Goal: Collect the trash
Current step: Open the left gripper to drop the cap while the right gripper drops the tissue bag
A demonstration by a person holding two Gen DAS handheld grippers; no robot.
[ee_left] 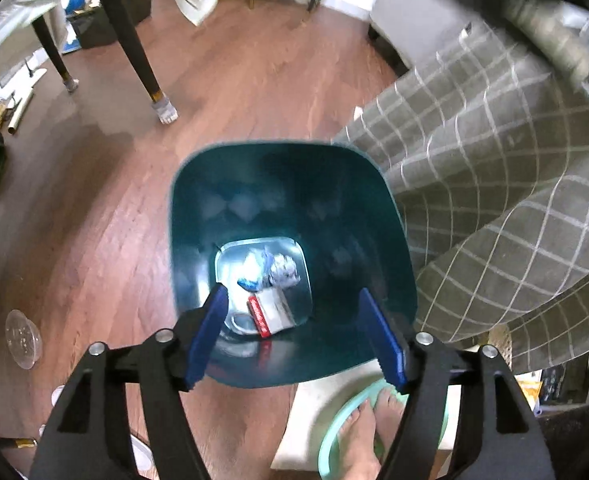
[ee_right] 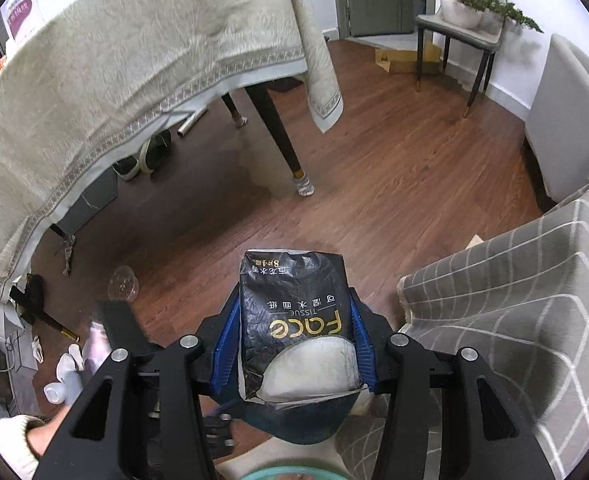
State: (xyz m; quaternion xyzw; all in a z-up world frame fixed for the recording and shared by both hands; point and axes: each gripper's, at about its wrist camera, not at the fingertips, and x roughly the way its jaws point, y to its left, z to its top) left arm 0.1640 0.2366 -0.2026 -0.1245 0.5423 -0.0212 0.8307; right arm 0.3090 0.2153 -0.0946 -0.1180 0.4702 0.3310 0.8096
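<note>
Two grippers are at work over one teal bin, which stands on the wooden floor beside a checked grey cloth. The left gripper points steeply down into the bin's mouth with its blue pads spread apart and nothing between them — what lies under it is a small heap of discarded wrappers on the bin's bottom: crumpled white and blue paper and a flat pack with a red edge.

The right gripper is closed on a black tissue pack, one blue pad pressed to each long side. The pack is torn open at its near end, where white tissue bulges out. It is held above the floor, and a dark rounded rim, probably the bin's, shows just below it.

Judging by its creased film and soft filling, the pack is light and squashy, and it will give under pressure rather than resist. The film looks slick, so a grip across the full middle of the pack, as now, seems safer than one near the torn end, where loose sheets could slide out.

More trash waits on the floor: a clear plastic cup near the table leg and some white crumpled bits at the left. The cup looks thin and crushable — best taken by the rim or across the body with gentle pressure.
</note>
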